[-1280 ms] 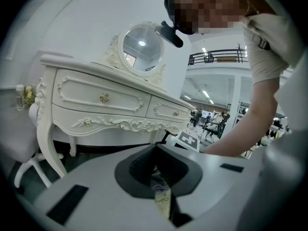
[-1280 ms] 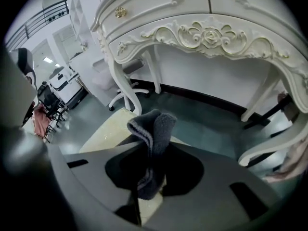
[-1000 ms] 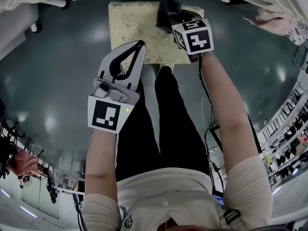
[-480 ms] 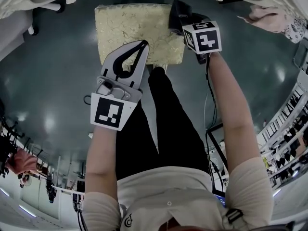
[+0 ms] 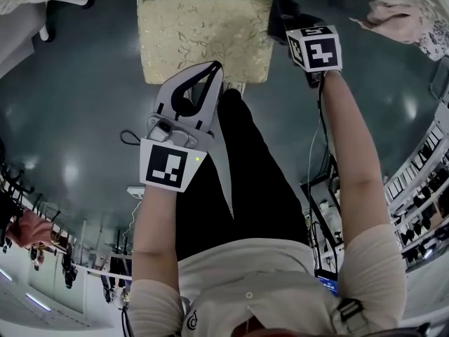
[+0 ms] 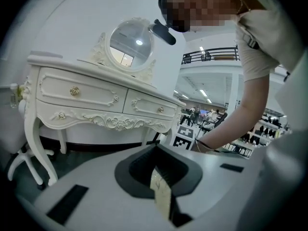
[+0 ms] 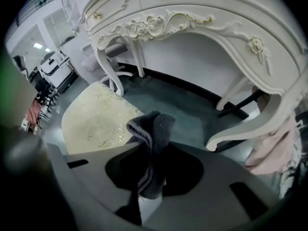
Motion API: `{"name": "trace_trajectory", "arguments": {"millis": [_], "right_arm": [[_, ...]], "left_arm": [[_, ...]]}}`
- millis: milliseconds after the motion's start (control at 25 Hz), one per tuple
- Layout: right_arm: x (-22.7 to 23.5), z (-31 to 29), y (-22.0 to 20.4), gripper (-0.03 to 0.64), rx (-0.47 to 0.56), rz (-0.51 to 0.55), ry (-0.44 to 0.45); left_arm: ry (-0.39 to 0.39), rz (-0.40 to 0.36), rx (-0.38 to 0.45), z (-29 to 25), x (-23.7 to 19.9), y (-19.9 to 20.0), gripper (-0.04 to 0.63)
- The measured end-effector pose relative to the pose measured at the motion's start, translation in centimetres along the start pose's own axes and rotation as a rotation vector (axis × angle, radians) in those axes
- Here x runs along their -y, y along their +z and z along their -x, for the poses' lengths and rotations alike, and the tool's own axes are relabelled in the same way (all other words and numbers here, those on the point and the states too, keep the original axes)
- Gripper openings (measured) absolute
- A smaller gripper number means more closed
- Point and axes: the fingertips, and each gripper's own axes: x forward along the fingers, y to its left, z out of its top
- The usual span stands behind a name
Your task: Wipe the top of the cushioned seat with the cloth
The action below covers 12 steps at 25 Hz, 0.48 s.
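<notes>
The cushioned seat (image 5: 200, 37) is a square cream pad with a gold leaf pattern, at the top middle of the head view. My right gripper (image 5: 282, 21) is shut on a dark grey cloth (image 5: 279, 11), held just past the seat's right edge, above the floor. In the right gripper view the cloth (image 7: 153, 129) sticks up folded between the jaws (image 7: 150, 179), with the seat (image 7: 96, 119) to its left. My left gripper (image 5: 213, 69) hovers at the seat's near edge, jaws together and holding nothing; its own view (image 6: 161, 196) shows only a thin slit.
A white carved dressing table (image 6: 91, 93) with a round mirror (image 6: 129, 44) stands ahead; its curved legs (image 7: 231, 129) are close on the right. A pink garment (image 5: 396, 27) hangs at the right. The person's black-trousered legs (image 5: 245, 174) stand below the seat on dark green floor (image 5: 84, 118).
My right gripper has carried the cloth rightward, from the seat's right part to just beyond its right edge. The left gripper has kept about the same place by the near edge.
</notes>
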Motion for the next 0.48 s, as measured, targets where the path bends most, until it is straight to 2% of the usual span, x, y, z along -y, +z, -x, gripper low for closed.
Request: {"name": "trace_trajectory", "arguments": {"millis": [120, 200, 480], "right_arm": [[-1.3, 1.3, 0.7, 0.074, 0.012, 0.032, -0.066], [-3.1, 2.4, 1.5, 0.074, 0.036, 0.032, -0.078], [-12.7, 3.3, 2.5, 0.074, 0.046, -0.01, -0.004]], "left_arm": [[0.016, -0.003, 0.006, 1.9, -1.4, -0.2, 0.014], [0.015, -0.009, 0.007, 3.0, -2.2, -0.3, 0.014], [-0.053, -0.048, 0.01, 7.1, -3.9, 0.0, 0.014]]}}
